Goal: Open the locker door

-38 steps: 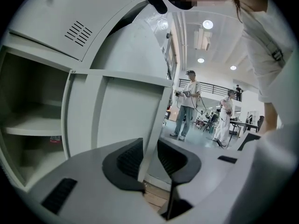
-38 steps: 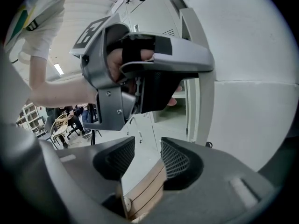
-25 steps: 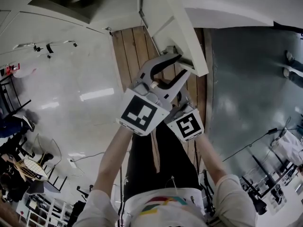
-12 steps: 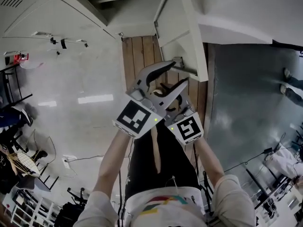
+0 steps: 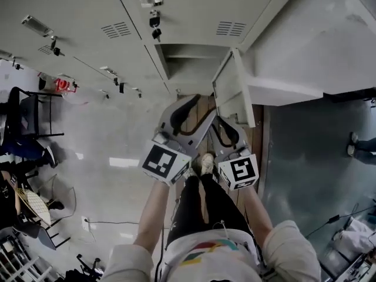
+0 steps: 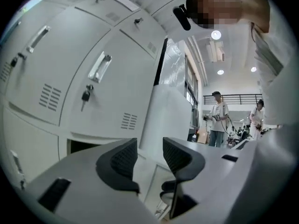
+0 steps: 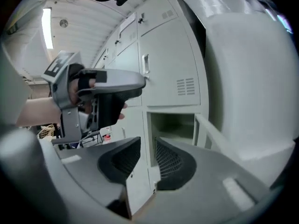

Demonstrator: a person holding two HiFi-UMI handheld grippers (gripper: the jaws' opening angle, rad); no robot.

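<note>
We see the locker door (image 5: 232,93) standing open, swung out from the bank of lockers. In the head view the open compartment (image 5: 188,63) lies just to its left. Both tongs sit on our side of the door. The left gripper (image 5: 202,106) lies just left of the door's free edge and apart from it, its tips in front of the compartment. The right gripper (image 5: 225,125) lies right beneath the door's near edge, very close to it. From the head view we cannot tell whether it touches.

The left gripper's jaws stand wide, with nothing between the pads (image 6: 120,160). The right gripper's jaws are closing. Nothing lies between them either, and their pads press on nothing.

The right gripper view gives us what the head view does not. The door's edge (image 7: 212,132) runs clear of that gripper's jaws, off to their right. Left of the door we look straight into the grey inside of the compartment. This view also shows the left gripper from the side, held in a hand (image 7: 81,85), further left of the door.

Only the left gripper view shows the fronts of the closed lockers (image 6: 56,78) above and to the left of the door, with a key (image 6: 85,96) hanging in one lock. It also shows two people (image 6: 217,118) standing far off to the door's right.
</note>
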